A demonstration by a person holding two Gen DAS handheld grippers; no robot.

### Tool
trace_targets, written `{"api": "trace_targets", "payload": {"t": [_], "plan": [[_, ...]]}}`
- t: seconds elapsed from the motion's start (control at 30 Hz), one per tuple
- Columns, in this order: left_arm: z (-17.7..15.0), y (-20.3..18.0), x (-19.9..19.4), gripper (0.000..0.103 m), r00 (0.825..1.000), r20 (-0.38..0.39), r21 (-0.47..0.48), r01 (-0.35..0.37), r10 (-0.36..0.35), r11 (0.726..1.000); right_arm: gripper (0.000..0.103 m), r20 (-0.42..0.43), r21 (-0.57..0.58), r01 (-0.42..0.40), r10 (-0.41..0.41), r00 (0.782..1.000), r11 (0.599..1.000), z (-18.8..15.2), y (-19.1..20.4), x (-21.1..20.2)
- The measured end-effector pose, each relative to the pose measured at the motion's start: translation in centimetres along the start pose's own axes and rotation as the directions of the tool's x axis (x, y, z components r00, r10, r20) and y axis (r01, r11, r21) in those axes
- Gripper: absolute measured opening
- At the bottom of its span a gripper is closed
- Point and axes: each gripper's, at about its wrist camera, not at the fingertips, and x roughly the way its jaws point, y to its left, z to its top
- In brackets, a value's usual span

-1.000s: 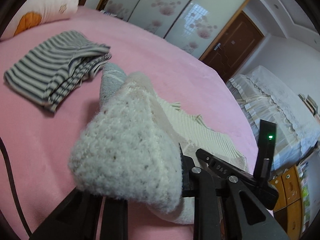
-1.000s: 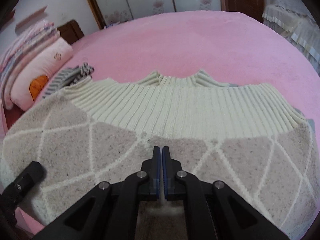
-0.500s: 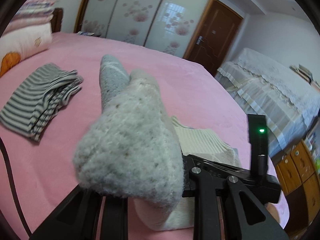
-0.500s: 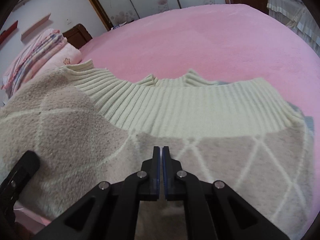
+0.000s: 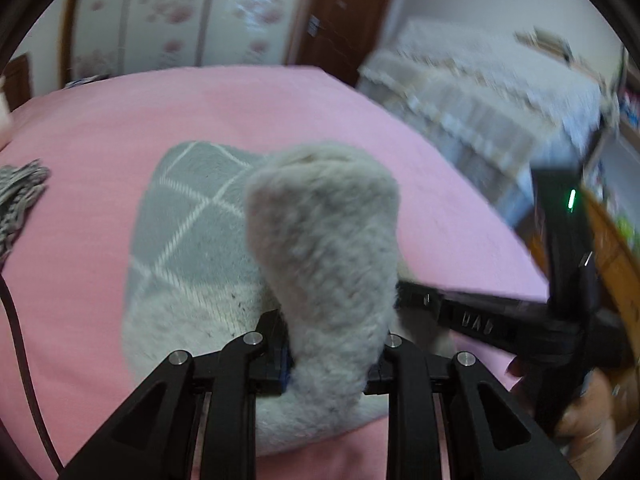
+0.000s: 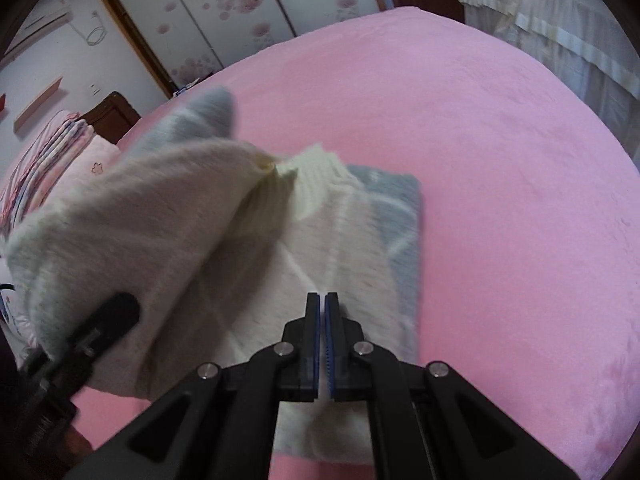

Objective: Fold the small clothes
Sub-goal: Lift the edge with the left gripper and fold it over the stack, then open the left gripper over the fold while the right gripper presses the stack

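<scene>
A fuzzy cream and grey sweater (image 6: pixel 320 240) with a white diamond pattern lies on the pink bed (image 6: pixel 500 200). My left gripper (image 5: pixel 332 348) is shut on a thick fold of the sweater (image 5: pixel 324 264) and holds it lifted over the part that lies flat. In the right wrist view the left gripper (image 6: pixel 108 320) shows at the lower left, carrying that raised flap. My right gripper (image 6: pixel 322 300) is shut, its tips resting on the flat part of the sweater near the front edge. The right gripper also shows in the left wrist view (image 5: pixel 460 312), at the right.
A folded striped garment (image 5: pixel 20 196) lies at the left of the bed. Pillows and folded bedding (image 6: pixel 60 160) are stacked at the head. A second bed with a lace cover (image 6: pixel 560 28) stands to the right, wardrobe doors (image 6: pixel 240 12) behind.
My left gripper has swung the held side of the sweater up and across toward the right, folding it over the flat part. The right gripper has stayed shut, pressing the sweater.
</scene>
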Motion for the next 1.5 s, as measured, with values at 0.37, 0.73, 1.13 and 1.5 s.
{"api": "trace_targets", "payload": {"t": [0.37,0.73,1.13,1.5], "plan": [[-1.6,-3.8,0.7,0.048,0.999,-0.044,0.114,-0.027,0.032,0.993,0.003,-0.056,0.085,-0.109,0.114,0.992,0.990,-0.3,-2.6,-0.5],[-2.3,-2.8,-4.5,0.071,0.979,-0.082,0.009,0.187,-0.186,0.982,0.003,-0.081,0.083,-0.121,0.127,0.989,0.989,-0.2,-3.1,-2.1],[-1.6,9.9,-7.1,0.076,0.997,-0.015,-0.347,0.071,-0.082,0.935,0.059,-0.038,0.172,-0.251,0.261,0.965,0.953,2.2,-1.7,-4.5],[-2.5,10.8,-3.0,0.076,0.996,-0.080,-0.339,-0.001,-0.028,0.941,0.063,-0.159,0.129,-0.210,0.229,0.960,0.969,3.7,1.7,-0.6]]}}
